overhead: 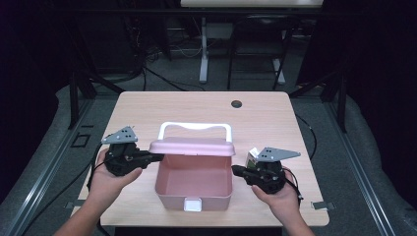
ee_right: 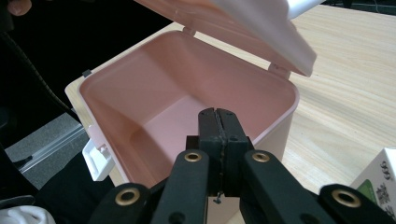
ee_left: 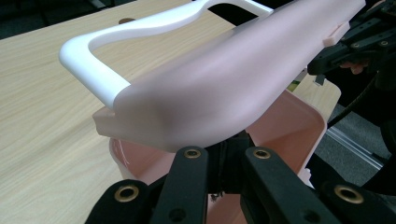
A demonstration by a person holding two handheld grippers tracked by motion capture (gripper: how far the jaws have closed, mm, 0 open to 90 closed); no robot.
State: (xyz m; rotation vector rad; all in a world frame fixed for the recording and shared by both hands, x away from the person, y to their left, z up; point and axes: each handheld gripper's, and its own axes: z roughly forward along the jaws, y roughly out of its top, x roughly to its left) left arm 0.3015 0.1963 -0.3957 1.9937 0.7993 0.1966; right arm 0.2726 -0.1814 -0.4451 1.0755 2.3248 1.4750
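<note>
A pink storage box (overhead: pixel 194 184) with white handle (overhead: pixel 194 127) is seen empty, its lid (overhead: pixel 192 146) propped by the clenched left claw (overhead: pixel 158 157); the right claw (overhead: pixel 236 170) is clenched, empty.

A small white-and-green carton (overhead: pixel 253 155) stands on the wooden table (overhead: pixel 265 113) (which has a dark grommet hole (overhead: pixel 236 103)).

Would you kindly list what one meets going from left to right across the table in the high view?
Left gripper with its grey three-cornered plate → open pink plastic box with raised lid and white handle → small white-and-green carton → right gripper, shut, held in the person's hand.
</note>
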